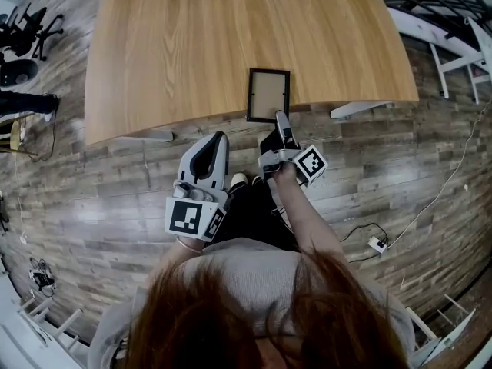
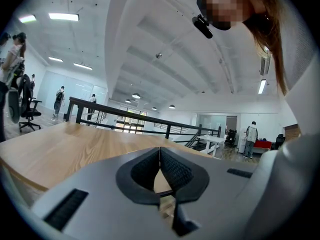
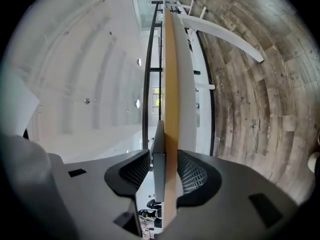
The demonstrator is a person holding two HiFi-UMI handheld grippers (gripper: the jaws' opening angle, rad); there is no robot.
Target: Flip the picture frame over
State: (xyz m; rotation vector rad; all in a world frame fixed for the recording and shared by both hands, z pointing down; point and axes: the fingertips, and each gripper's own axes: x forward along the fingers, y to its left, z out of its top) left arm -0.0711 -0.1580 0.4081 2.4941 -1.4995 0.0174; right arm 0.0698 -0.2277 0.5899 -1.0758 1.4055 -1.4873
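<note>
Evidently the right gripper [image 1: 281,118] does the work, since it alone reaches the dark rectangular picture frame [image 1: 268,94]. The frame lies flat at the near edge of the pale wooden worktop [image 1: 192,44], well apart from anything else. Its tan panel faces up, and I cannot tell whether that is front or back.

The gripper is level and turned on its side, so one jaw sits above the worktop edge and the other below it. That posture suits someone sliding along the table's rim to take a thin, flat thing by its border. In the right gripper view the frame's dark edge stands between the jaws, touching the wooden slab's edge beside it. The jaws are released: there is a clear gap between one pad and the frame, and nothing is pinched.

The left gripper [image 1: 218,137] hangs back, short of the worktop and near the person's body. Its jaws are clenched together on nothing. I judge it to be parked out of the way.
</note>
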